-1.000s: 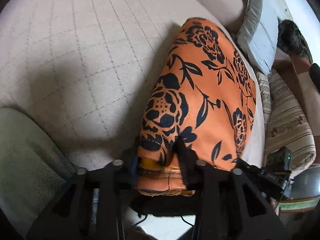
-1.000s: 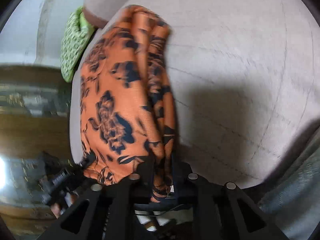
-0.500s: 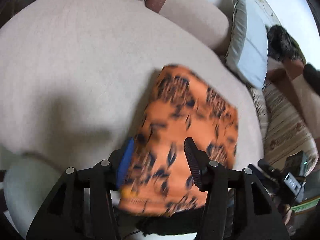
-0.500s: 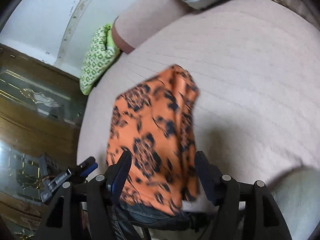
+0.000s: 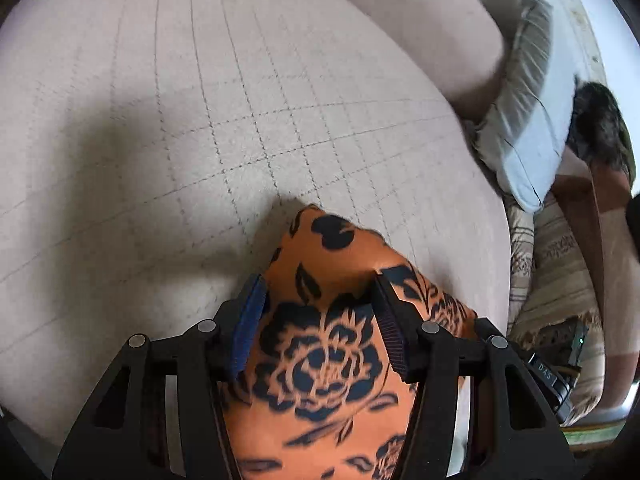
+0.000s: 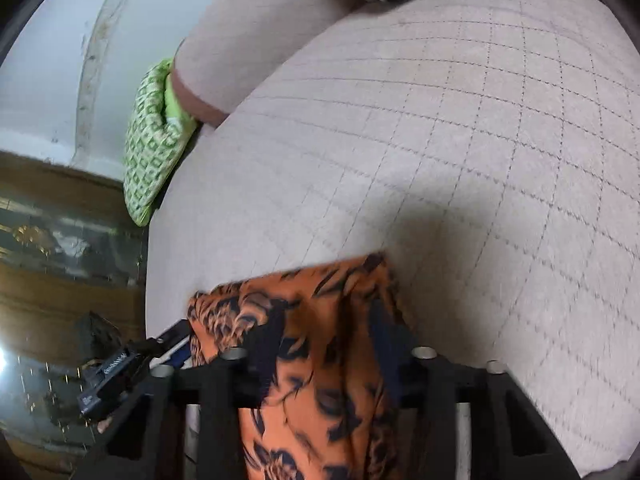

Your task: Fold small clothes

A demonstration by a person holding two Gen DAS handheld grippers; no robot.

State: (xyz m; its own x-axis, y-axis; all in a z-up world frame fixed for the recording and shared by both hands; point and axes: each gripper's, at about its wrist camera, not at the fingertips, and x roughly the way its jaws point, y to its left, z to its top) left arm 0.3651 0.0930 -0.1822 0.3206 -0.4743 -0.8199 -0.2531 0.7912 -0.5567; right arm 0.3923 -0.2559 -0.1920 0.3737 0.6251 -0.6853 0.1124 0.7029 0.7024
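An orange garment with black flowers [image 5: 320, 352] lies folded at the near edge of a beige quilted cushion [image 5: 200, 120]. My left gripper [image 5: 316, 312] is open, its fingers [image 5: 248, 320] standing wide apart on either side of the cloth. In the right wrist view the same garment [image 6: 320, 360] lies between and over my right gripper [image 6: 324, 344], which is also open. I cannot tell whether the fingers touch the cloth.
A grey-white pillow [image 5: 524, 132] and a striped cushion [image 5: 560, 280] lie to the right of the beige cushion. A green patterned cloth [image 6: 154, 140] sits at its far left corner beside a bolster [image 6: 256, 40]. A wooden and glass cabinet [image 6: 60, 260] stands on the left.
Both grippers let go of the garment and opened wide. The garment now lies shorter and closer to the near edge, and both grippers have come lower over it.
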